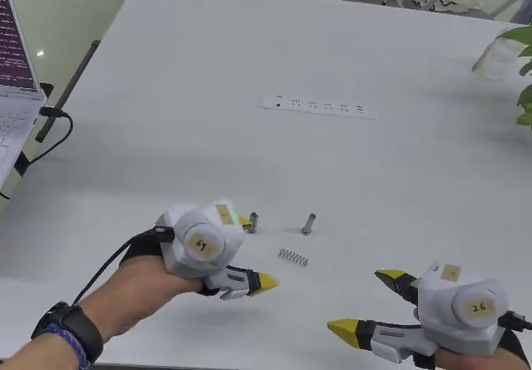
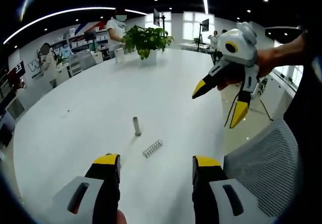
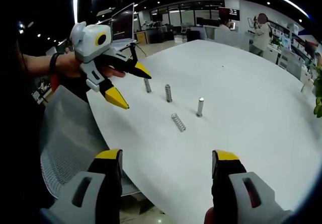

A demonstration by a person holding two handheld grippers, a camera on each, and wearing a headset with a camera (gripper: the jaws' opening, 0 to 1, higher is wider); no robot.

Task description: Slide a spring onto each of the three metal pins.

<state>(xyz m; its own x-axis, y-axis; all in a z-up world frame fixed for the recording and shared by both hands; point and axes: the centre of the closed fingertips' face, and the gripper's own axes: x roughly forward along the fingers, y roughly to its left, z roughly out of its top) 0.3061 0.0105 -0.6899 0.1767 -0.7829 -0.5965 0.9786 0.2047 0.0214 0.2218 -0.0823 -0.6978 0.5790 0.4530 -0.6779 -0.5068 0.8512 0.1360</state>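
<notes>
On the white table point(image 1: 249, 71) a bare metal pin point(image 1: 308, 224) stands upright, and a loose spring point(image 1: 293, 257) lies just in front of it. To its left a pin wearing a spring point(image 1: 253, 222) stands by the left gripper point(image 1: 254, 251), which is open and holds nothing. The right gripper point(image 1: 366, 303) is open and free near the table's front edge, right of the loose spring. In the right gripper view, two pins carry springs point(image 3: 147, 85) point(image 3: 168, 93), beside the bare pin point(image 3: 200, 106) and the loose spring point(image 3: 177, 122). The left gripper view has the bare pin point(image 2: 136, 126) and loose spring point(image 2: 152, 148) ahead of its jaws.
A white power strip point(image 1: 316, 106) lies mid-table. A laptop point(image 1: 12, 79) with a black cable point(image 1: 50, 137) sits at the left edge, and a potted plant point(image 1: 519, 62) at the far right. A mesh chair point(image 3: 65, 133) stands at the near table edge. People stand in the background.
</notes>
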